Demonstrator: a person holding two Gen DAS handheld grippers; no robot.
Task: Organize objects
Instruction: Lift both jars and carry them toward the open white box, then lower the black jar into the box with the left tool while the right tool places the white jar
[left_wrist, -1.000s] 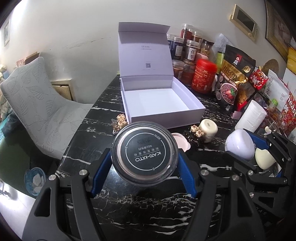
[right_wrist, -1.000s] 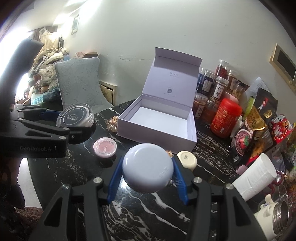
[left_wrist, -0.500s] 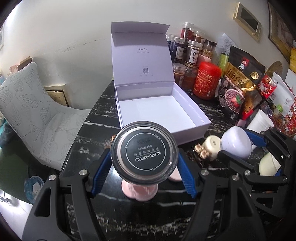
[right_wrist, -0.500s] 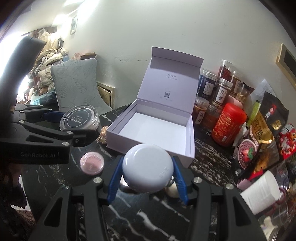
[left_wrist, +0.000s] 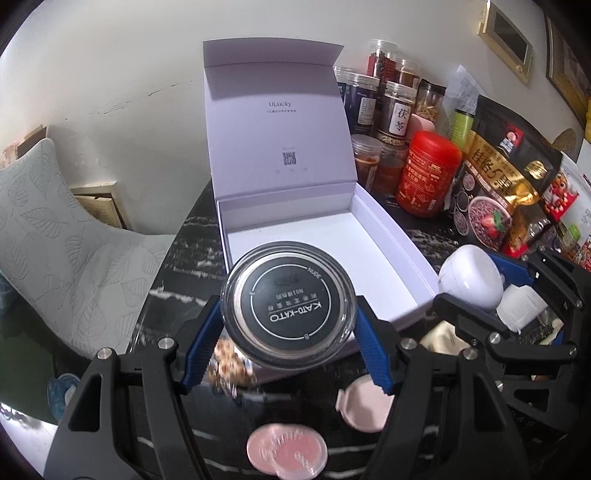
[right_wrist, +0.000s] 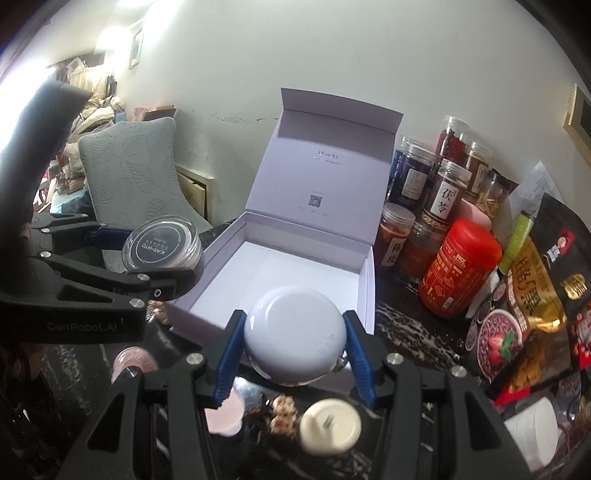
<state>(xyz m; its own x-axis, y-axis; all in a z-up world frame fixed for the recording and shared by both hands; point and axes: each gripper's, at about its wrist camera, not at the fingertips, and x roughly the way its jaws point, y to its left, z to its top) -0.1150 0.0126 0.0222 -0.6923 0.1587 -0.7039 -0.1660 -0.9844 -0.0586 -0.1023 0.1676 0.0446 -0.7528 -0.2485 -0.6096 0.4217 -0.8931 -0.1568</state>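
My left gripper (left_wrist: 288, 332) is shut on a round clear jar with a black KATO-KATO lid (left_wrist: 288, 304), held just above the near wall of the open white box (left_wrist: 391, 240). My right gripper (right_wrist: 295, 350) is shut on a round white jar (right_wrist: 295, 341), held over the near edge of the same box (right_wrist: 365, 280). The box is empty, its lid upright behind. The right gripper and white jar (left_wrist: 471, 277) show at the right of the left wrist view. The left gripper and black-lidded jar (right_wrist: 162, 245) show at the left of the right wrist view.
On the black marble table (left_wrist: 177, 251) lie two pink compacts (left_wrist: 286, 452) (left_wrist: 364, 404), a cream jar (right_wrist: 330, 424) and dried flowers (right_wrist: 282, 410). Spice jars (right_wrist: 445, 194), a red canister (right_wrist: 460, 267) and snack bags (right_wrist: 535, 284) stand right of the box. A grey chair (left_wrist: 51, 236) stands left.
Both grippers have moved forward with their jars, from the table in front of the box to its near edge. The pink compacts now lie below the grippers.
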